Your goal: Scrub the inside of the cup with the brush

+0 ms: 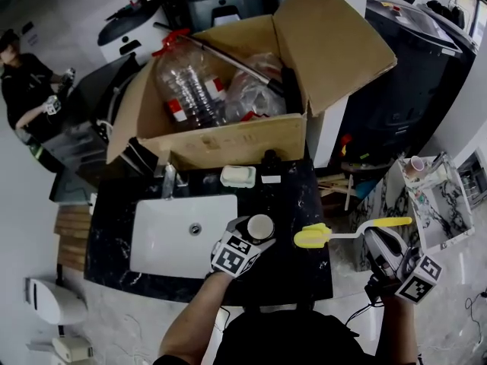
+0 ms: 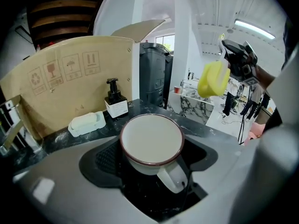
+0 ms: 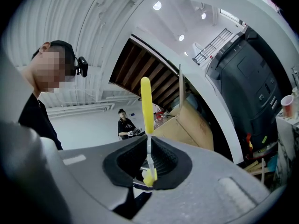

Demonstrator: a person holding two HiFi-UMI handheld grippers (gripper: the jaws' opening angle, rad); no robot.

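left gripper [image 1: 253, 234]: jaws wide, clamped on cup [image 2: 152, 141], base hidden between them. right gripper [image 3: 148, 166]: jaws closed on brush [image 1: 313, 236] shaft; bristles hard to make out.

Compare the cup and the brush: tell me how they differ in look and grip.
The cup is white, round and wide, with a dark rim; the brush is slim, yellow with a white neck. The cup fills the wide-set jaws of the left gripper; the brush's thin neck is pinched in the jaws of the right gripper. Both are gripped, and the brush head is outside the cup.
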